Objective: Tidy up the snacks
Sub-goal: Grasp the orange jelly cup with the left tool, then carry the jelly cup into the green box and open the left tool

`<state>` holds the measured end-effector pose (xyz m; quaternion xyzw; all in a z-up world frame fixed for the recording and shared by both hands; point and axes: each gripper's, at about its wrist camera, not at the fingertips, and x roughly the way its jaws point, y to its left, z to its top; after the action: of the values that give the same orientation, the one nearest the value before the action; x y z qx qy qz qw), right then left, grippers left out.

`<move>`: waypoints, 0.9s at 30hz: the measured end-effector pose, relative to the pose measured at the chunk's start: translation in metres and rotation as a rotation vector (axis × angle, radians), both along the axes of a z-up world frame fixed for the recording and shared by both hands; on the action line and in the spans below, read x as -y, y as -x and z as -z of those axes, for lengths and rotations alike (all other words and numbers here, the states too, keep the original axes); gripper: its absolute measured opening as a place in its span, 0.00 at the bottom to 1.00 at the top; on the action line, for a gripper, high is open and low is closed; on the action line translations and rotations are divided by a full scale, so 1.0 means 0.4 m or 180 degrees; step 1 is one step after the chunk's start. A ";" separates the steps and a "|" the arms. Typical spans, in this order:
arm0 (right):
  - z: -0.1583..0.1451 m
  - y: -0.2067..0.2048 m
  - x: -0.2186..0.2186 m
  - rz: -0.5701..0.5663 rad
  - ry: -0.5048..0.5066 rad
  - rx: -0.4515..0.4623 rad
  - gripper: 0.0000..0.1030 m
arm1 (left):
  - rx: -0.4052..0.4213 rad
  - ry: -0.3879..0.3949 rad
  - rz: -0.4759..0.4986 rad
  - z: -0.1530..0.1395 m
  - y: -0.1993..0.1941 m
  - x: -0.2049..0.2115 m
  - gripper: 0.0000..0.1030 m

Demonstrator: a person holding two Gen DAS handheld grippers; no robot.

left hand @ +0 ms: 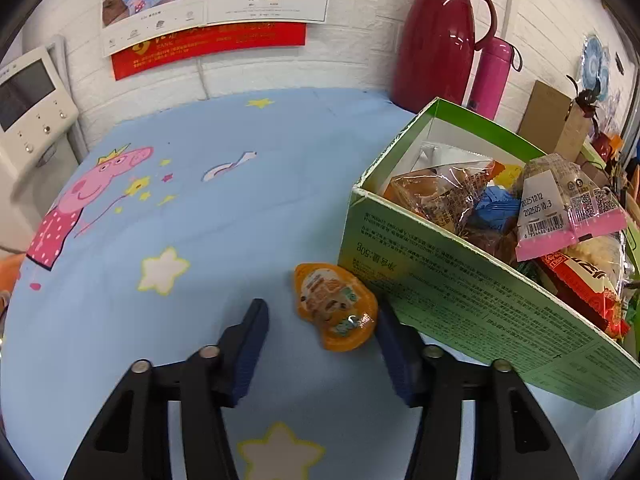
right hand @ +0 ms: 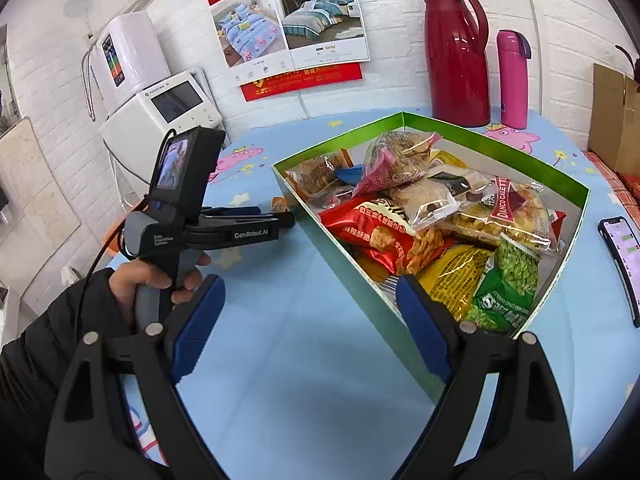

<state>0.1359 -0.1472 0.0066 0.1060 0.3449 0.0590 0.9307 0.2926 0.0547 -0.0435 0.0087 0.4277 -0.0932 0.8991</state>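
Observation:
A small orange jelly cup (left hand: 336, 306) lies on the blue cartoon tablecloth, against the outer wall of the green cardboard box (left hand: 460, 292). My left gripper (left hand: 320, 308) is open around the cup, which sits closer to the right finger. The box holds several snack packs, among them a pink-edged bag (left hand: 568, 204). In the right wrist view the box (right hand: 360, 280) is full of packets and the jelly cup (right hand: 279, 202) shows just beyond the left gripper (right hand: 282, 218), which a hand holds. My right gripper (right hand: 308, 284) is open and holds nothing, above the box's near left wall.
A red thermos jug (right hand: 456, 52) and a pink bottle (right hand: 514, 80) stand at the back by the brick wall. A phone (right hand: 622, 256) lies on the table right of the box. A brown carton (right hand: 616, 120) is far right, a white appliance (right hand: 160, 116) at left.

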 end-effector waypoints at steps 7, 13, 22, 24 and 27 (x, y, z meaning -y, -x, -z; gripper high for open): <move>0.002 0.006 0.003 0.0090 -0.0005 -0.0042 0.85 | -0.0088 0.0072 0.0117 -0.004 0.038 -0.001 0.34; -0.015 0.048 -0.008 0.0132 0.0073 0.0013 0.85 | -0.0220 0.0271 0.0397 -0.010 0.196 0.017 0.34; 0.024 0.062 -0.073 -0.0384 -0.0488 -0.0400 0.79 | -0.0061 0.0128 0.0570 -0.009 0.457 0.057 0.35; 0.055 0.036 -0.087 -0.0480 -0.0670 -0.0615 0.67 | -0.0039 0.0121 0.0577 -0.008 0.479 0.062 0.35; 0.091 0.002 -0.112 -0.0556 -0.0801 -0.0818 0.56 | -0.0030 0.0162 0.0574 -0.007 0.493 0.059 0.35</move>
<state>0.1351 -0.1023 -0.0299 0.1978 0.4587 0.1682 0.8498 0.0952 0.0309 -0.0406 0.0240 0.4269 -0.1846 0.8849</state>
